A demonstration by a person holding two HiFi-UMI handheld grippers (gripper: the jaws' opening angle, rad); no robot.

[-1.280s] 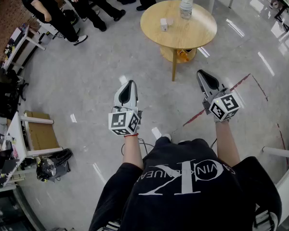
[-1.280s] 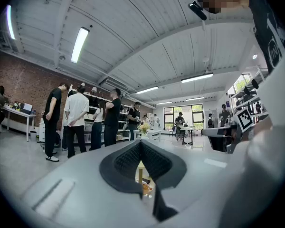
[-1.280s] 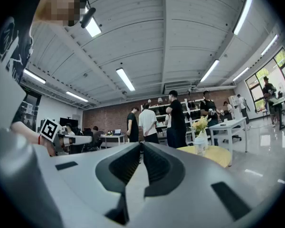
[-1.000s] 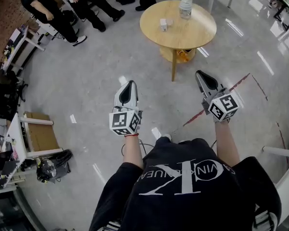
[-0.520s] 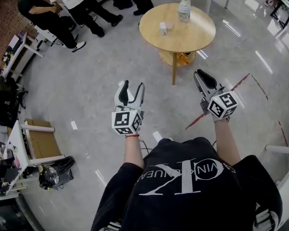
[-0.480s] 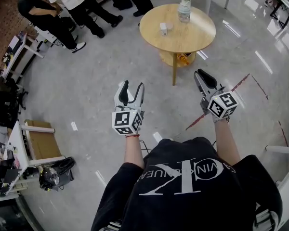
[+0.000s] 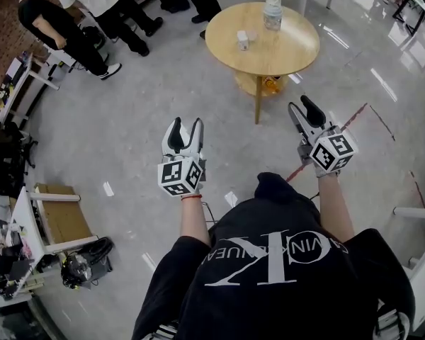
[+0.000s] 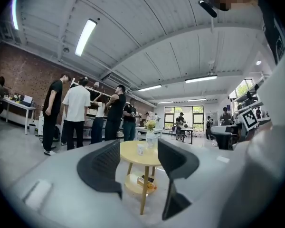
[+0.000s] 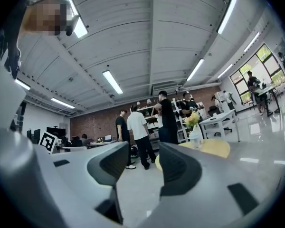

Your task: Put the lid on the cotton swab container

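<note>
We find the left hand-held gripper [image 7: 185,126] held level with its dark padded jaws standing partly apart and nothing between them. The right hand-held gripper [image 7: 304,111] is likewise empty, its jaws spread wide. Both pairs have just been opening.

Well ahead of both stands the round light-wood bench [image 7: 297,52]. The small white cotton swab container [image 7: 241,40] sits upright on it, straight beyond the left hand-held gripper and framed between that gripper's jaws in its own view. A pale item [image 7: 251,34] just beside the container may be the lid, but it is too small for us to confirm. A clear vase of yellow flowers [image 7: 273,11] stands further off on the same bench.

We judge the task not yet begun. The container is likely light, smooth, rigid plastic and prone to tip or slide. We advise steadying its body low with one hand-held gripper and taking the lid gently by opposite edges with the other.
</note>
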